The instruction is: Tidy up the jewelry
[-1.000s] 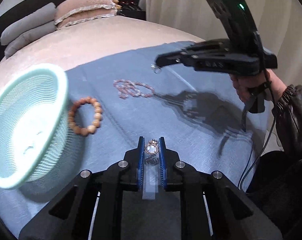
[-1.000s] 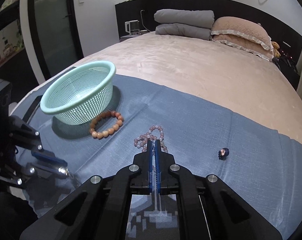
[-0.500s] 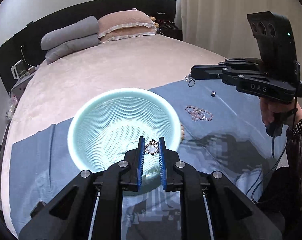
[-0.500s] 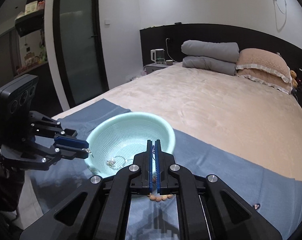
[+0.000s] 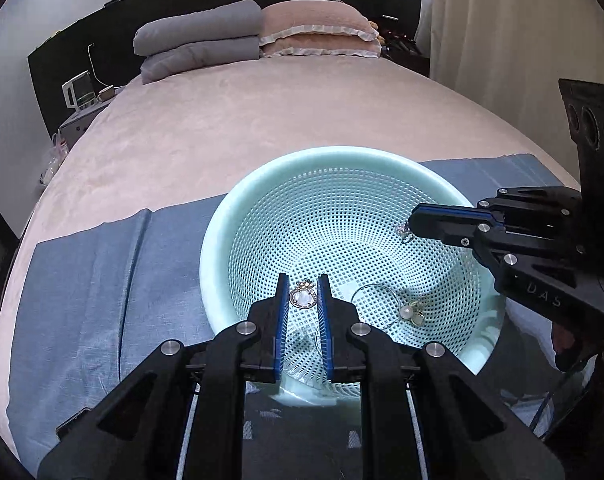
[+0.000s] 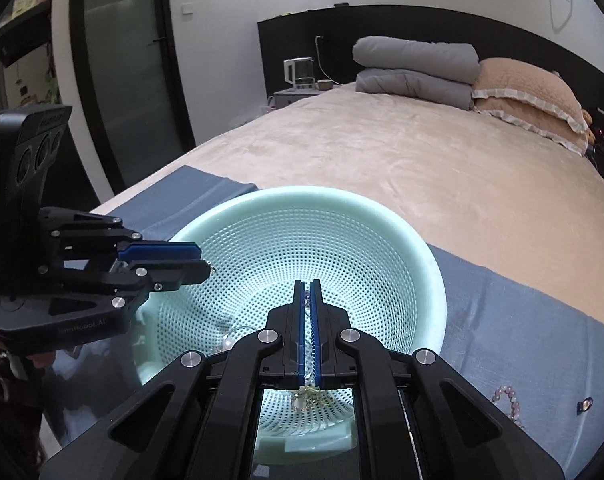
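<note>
A mint-green perforated basket (image 5: 262, 184) (image 6: 429, 264) stands on a blue cloth (image 5: 82, 280) on the bed. My left gripper (image 5: 303, 280) hangs over the basket's near side, shut on a small gold pendant with a white stone (image 5: 303, 298). In the right wrist view the left gripper (image 6: 206, 266) reaches in from the left over the rim. My right gripper (image 6: 307, 282) is shut over the bowl. From the left wrist view the right gripper (image 5: 411, 226) pinches a small silver ring (image 5: 404, 233) at its tips. A hoop with pearls (image 5: 409, 312) lies in the basket.
A pink bead bracelet (image 6: 509, 400) and a small dark piece (image 6: 585, 404) lie on the cloth to the right of the basket. Beige bedspread (image 5: 262, 120) stretches behind, with grey and pink pillows (image 5: 206, 36) at the headboard. A hand (image 5: 563, 340) holds the right gripper.
Both grippers have swung left from the open cloth to above the basket, each carrying its piece. The wooden bead bracelet has gone out of view.
</note>
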Tool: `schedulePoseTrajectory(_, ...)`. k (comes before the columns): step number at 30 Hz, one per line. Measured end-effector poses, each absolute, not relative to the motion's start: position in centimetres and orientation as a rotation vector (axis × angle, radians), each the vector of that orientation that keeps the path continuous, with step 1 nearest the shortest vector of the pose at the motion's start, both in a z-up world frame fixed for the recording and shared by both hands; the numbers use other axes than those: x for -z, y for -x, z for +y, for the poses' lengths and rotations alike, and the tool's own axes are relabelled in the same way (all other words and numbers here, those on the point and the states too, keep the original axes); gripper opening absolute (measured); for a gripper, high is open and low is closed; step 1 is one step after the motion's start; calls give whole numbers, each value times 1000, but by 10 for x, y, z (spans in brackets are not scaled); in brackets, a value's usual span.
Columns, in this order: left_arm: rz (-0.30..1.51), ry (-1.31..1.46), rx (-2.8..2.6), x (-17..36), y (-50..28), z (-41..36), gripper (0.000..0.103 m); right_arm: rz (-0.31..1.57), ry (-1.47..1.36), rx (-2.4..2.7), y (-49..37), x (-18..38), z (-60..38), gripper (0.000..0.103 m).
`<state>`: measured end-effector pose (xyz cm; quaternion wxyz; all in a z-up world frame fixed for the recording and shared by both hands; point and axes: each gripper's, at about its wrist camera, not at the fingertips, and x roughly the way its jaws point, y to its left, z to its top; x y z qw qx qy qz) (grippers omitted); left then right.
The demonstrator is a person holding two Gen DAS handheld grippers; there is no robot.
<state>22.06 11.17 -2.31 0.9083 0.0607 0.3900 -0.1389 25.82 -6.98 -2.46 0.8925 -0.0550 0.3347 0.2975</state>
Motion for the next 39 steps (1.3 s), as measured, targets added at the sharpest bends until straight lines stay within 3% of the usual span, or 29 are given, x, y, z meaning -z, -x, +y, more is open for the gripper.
schedulePoseTrajectory(6, 803, -127, 285, 28, -221, 109, 18, 682, 88, -583, -255, 27, -73, 7)
schedulePoseTrajectory(7, 802, -131, 284, 27, -220, 108, 28, 683, 87, -575, -255, 27, -74, 7)
schedulePoseTrajectory(9, 773, -149, 245, 24, -218, 113, 70, 677, 78, -552, -255, 25, -78, 7)
schedulePoseTrajectory(10, 750, -151, 234, 20, -214, 114, 73, 674, 60, -548, -255, 23, -82, 11)
schedulePoseTrajectory(11, 740, -145, 235, 16, -211, 116, 75, 670, 43, -540, -256, 21, -86, 28)
schedulePoseTrajectory(12, 738, -138, 240, 13, -209, 116, 78, 656, 30, -519, -254, 18, -90, 53)
schedulePoseTrajectory(16, 695, -180, 194, 0, -194, 116, 98, 564, -26, -456, -245, 2, -112, 85)
schedulePoseTrajectory(23, 690, -245, 180, -8, -173, 104, 97, 565, 2, -315, -240, -6, -165, 89)
schedulePoseTrajectory(31, 676, -255, 378, -6, -134, 59, 97, 699, 163, -186, -224, 41, -234, 91)
schedulePoseTrajectory(39, 728, -272, 651, 15, -110, -9, 97, 797, 345, -259, -223, 78, -236, 90)
